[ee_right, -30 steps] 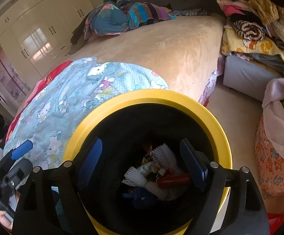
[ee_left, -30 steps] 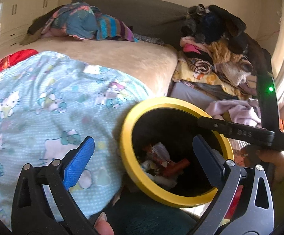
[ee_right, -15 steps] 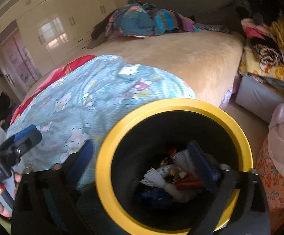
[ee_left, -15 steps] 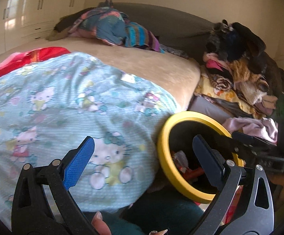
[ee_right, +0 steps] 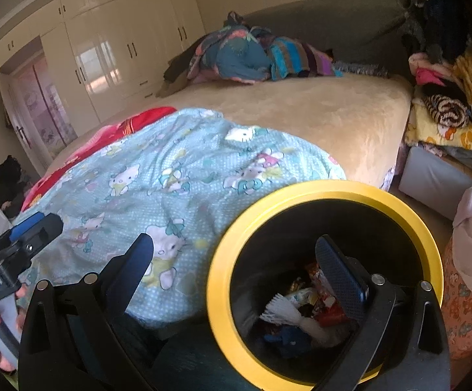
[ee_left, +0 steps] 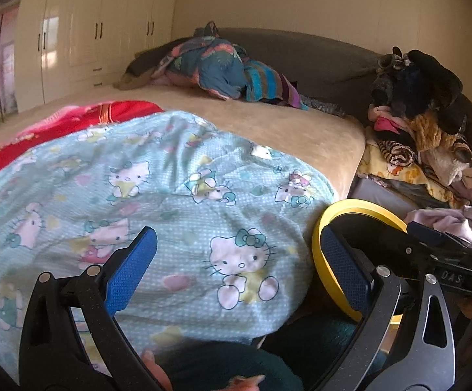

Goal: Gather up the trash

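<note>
The black bin [ee_right: 325, 286] with a bright yellow rim is sitting on the floor at the near right, beside the bed [ee_right: 317, 114]. Crumpled wrappers [ee_right: 314, 306], white, red and blue, are lying in its bottom. The right gripper [ee_right: 234, 260] is hanging above it, jaws just spread wide and holding nothing. The left gripper [ee_left: 236, 257] is gaping empty over the cat-print blanket [ee_left: 170, 202].

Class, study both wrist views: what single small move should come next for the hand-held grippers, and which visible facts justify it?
Probably sweep both toward the bed to look for more trash. The right hand-held gripper is open and empty above the yellow-rimmed black bin, where wrappers already lie. The left hand-held gripper is open and empty too, facing the light-blue cartoon-cat blanket, where no trash shows.
</note>
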`<state>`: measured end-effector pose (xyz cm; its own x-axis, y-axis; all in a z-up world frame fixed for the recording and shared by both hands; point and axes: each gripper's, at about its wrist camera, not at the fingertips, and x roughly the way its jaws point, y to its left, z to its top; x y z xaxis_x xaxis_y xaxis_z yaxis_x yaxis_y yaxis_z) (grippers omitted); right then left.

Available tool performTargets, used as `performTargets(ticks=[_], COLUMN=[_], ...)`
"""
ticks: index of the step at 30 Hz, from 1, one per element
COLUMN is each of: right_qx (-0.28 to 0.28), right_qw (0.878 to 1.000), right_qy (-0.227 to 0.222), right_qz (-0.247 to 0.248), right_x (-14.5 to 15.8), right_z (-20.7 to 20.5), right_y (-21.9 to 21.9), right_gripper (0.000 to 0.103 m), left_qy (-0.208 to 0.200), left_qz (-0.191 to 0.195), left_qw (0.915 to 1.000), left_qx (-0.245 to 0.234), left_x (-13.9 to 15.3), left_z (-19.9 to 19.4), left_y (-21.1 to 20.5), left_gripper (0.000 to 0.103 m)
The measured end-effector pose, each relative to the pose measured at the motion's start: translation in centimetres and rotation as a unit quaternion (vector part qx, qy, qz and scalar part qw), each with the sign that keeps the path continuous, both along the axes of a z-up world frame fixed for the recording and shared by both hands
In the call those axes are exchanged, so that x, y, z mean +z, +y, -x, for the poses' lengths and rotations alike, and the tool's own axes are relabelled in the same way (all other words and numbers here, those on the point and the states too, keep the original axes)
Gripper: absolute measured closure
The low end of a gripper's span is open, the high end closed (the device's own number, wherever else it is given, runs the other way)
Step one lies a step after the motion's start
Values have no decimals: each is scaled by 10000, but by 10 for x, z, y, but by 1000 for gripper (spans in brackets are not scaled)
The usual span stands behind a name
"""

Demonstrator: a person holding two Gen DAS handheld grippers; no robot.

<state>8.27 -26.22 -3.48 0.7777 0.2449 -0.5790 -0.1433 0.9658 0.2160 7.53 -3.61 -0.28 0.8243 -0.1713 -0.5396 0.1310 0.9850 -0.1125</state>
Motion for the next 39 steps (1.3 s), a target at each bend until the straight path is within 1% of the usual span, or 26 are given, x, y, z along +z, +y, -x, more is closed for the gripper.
performTargets(ticks=[3, 7, 10, 13, 18, 21, 28, 39], right_qx=[-99, -96, -94, -69, -41, -110, -217, -240], right_qw=[9995, 9956, 9910, 9838, 9747, 9728, 9752, 9751], right_qy=[-286, -903, -1321, -1772, -2209, -2291, -2187, -2185], right_qz=[130, 237, 173, 248, 351, 331, 278, 291], right_x=[4, 10, 15, 16, 21, 23, 20, 19], right_z=[10, 32, 48, 66, 84, 88, 84, 84], right_y=[10, 19, 22, 27, 30, 28, 25, 26], right_gripper=[6, 6, 6, 6, 6, 6, 6, 6], left_qy=[-158, -368, -506, -679, -930, -988, -1044, -1050], left_qz=[-78, -116, -94, -110, -41, -65, -130, -118], left_qw=[9998, 9991, 9981, 9964, 9941, 9937, 9933, 9933], left_qx=[49, 197, 341, 491, 552, 534, 470, 459], left_x=[2, 3, 5, 5, 7, 7, 7, 7], left_z=[12, 24, 32, 40, 51, 53, 55, 55], left_y=[5, 13, 19, 26, 32, 30, 26, 25], left_gripper=[11, 11, 11, 11, 11, 11, 11, 11])
